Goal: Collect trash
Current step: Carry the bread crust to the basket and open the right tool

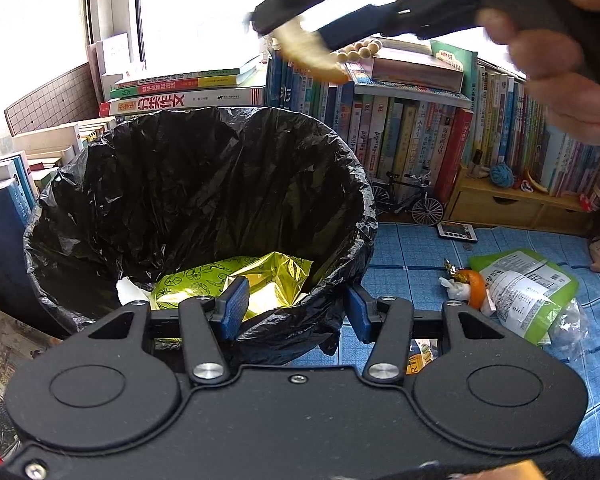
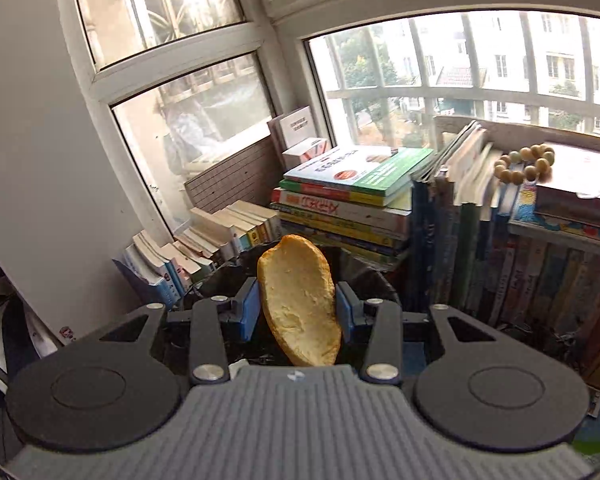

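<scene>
A bin lined with a black bag point(image 1: 204, 184) stands on the blue mat, with a yellow-green foil packet point(image 1: 236, 284) and a white tissue point(image 1: 128, 290) inside. My left gripper point(image 1: 296, 308) is open, and the bag's near rim lies between its blue pads. High above the bin, my right gripper point(image 1: 292, 32) is shut on a pale yellow peel piece point(image 1: 312, 56). In the right wrist view the peel piece point(image 2: 300, 300) stands upright between the pads of the right gripper point(image 2: 298, 312). A green-white packet point(image 1: 528, 292), an orange peel point(image 1: 474, 284) and a crumpled tissue point(image 1: 456, 288) lie right of the bin.
Stacked and shelved books point(image 1: 420, 132) line the back and left under the windows. A model bicycle point(image 1: 408, 200), a small wooden drawer box point(image 1: 500, 204) and a black remote point(image 1: 458, 234) sit behind the trash. A hand point(image 1: 560, 80) holds the right gripper. A bead bracelet point(image 2: 526, 164) rests on books.
</scene>
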`<state>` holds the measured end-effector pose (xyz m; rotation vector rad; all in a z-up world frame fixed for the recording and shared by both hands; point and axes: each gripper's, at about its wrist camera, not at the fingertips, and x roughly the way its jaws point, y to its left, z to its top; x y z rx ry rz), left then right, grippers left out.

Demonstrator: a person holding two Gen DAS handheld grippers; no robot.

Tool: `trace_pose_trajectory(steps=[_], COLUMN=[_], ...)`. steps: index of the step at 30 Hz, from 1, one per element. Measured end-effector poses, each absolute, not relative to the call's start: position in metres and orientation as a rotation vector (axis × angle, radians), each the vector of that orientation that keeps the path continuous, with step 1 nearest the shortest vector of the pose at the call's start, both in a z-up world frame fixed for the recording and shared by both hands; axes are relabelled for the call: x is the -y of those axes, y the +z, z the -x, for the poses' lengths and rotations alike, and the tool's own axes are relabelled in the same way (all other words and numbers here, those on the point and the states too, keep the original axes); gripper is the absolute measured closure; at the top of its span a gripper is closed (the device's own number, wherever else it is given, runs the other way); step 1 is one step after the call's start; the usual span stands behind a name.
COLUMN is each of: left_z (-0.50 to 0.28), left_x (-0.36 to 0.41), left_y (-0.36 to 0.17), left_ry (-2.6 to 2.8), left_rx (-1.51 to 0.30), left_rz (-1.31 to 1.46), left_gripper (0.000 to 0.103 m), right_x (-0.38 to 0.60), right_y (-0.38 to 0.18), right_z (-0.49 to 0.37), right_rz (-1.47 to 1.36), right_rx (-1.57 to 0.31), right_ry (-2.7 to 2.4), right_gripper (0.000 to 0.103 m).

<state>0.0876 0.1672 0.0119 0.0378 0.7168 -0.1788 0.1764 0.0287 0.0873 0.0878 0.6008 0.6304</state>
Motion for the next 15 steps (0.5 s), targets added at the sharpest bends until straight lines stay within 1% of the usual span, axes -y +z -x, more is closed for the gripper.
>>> trace_pose_trajectory(steps=[11, 13, 15], left_z=[-0.088, -0.088, -0.088], left_x=[-0.169, -0.170, -0.170], left_y=[0.011, 0.011, 0.010], left_ry=[-0.182, -0.182, -0.183], left_rx=[-0.721, -0.720, -0.721], left_rz=[-0.020, -0.020, -0.019], left_gripper=[0.053, 0.053, 0.053], right_x=[-0.061, -0.066, -0.070], right_y=[0.061, 0.055, 0.050], right_z=[-0.194, -0.197, -0.197], right_rz=[-0.074, -0.057, -0.039], right_rx=[-0.729, -0.753, -0.766], right_ry=[0.714, 0.717, 0.707], right_gripper=[0.056, 0.054, 0.049])
